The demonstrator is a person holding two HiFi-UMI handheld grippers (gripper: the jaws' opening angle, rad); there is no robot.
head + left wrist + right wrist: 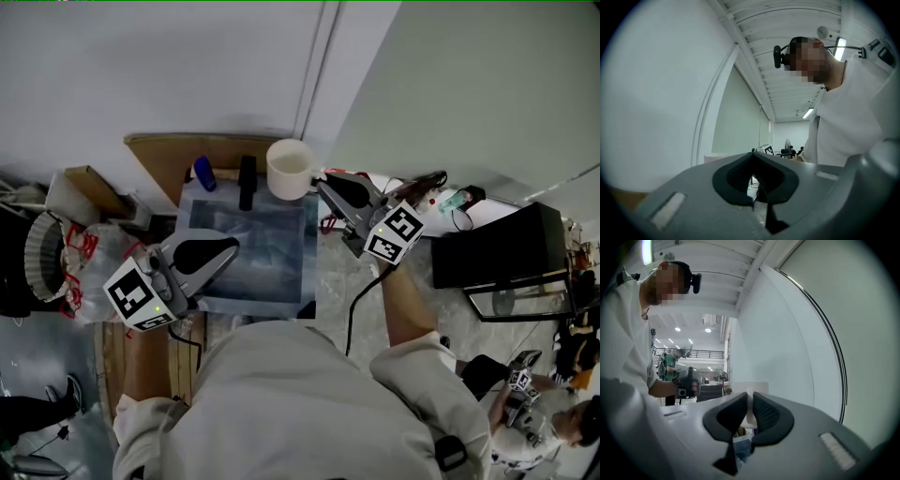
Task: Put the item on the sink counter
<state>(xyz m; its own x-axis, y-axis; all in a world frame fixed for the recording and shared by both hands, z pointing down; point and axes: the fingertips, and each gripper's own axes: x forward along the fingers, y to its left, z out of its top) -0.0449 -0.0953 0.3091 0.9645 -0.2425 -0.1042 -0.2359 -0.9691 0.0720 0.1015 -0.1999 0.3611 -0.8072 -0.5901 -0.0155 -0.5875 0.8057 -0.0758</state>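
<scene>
Head view: the right gripper [321, 184] has its fingers pinching a white strip of the cup [290, 169]. Whether that strip is the wall or a handle cannot be told. The hold is on the cup's side that faces the right edge of the worktop [155, 155]. The cup stands upright at the far edge of the sink [253, 258], near the basin's far right corner. Whether it rests on the worktop or hangs just above it cannot be told.

The left gripper [230, 249] is over the near left part of the sink, fingers pressed together on nothing.

Handling, as judged: the cup looks stiff, light, smooth-walled and possibly breakable. A hold across the rim wall, kept upright, suits it. A gentle set-down on bare wood beside the basin would follow.
</scene>
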